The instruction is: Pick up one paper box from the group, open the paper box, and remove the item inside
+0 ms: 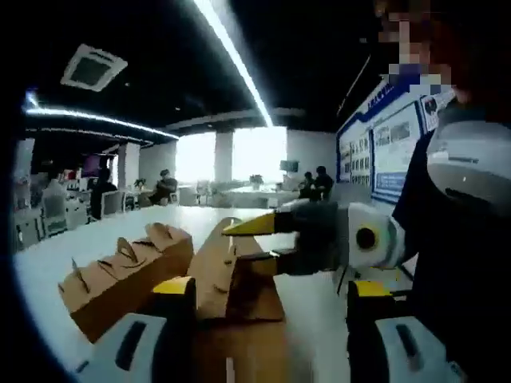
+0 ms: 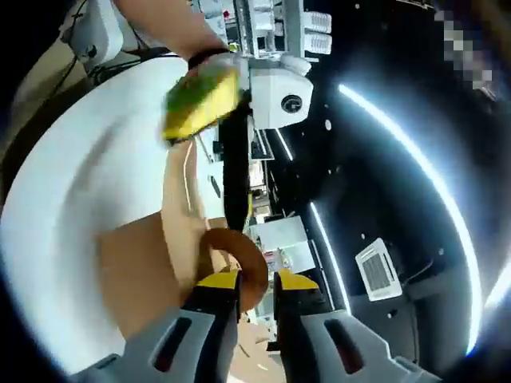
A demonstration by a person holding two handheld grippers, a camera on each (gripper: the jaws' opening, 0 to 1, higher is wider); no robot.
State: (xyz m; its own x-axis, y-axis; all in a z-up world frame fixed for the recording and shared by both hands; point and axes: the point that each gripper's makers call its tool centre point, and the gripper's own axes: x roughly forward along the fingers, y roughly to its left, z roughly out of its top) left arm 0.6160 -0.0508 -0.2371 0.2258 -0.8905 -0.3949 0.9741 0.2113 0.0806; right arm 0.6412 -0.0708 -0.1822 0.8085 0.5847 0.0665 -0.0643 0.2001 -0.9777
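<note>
A brown paper box (image 1: 239, 291) sits between the jaws of my left gripper (image 1: 267, 287). The jaws stand wide apart: the box lies against the left jaw, with a gap to the right jaw. My right gripper (image 1: 263, 239) comes in from the right, its yellow tips pinching the box's raised flap. In the right gripper view my right gripper (image 2: 254, 279) is shut on the curled brown flap (image 2: 239, 247) of the box (image 2: 152, 271). The left gripper (image 2: 239, 136) reaches down from above, held by a hand.
More brown paper boxes (image 1: 120, 279) with zigzag edges lie to the left on the white table (image 1: 56, 263). A person in dark clothes (image 1: 455, 271) stands close on the right. Seated people and desks are far behind.
</note>
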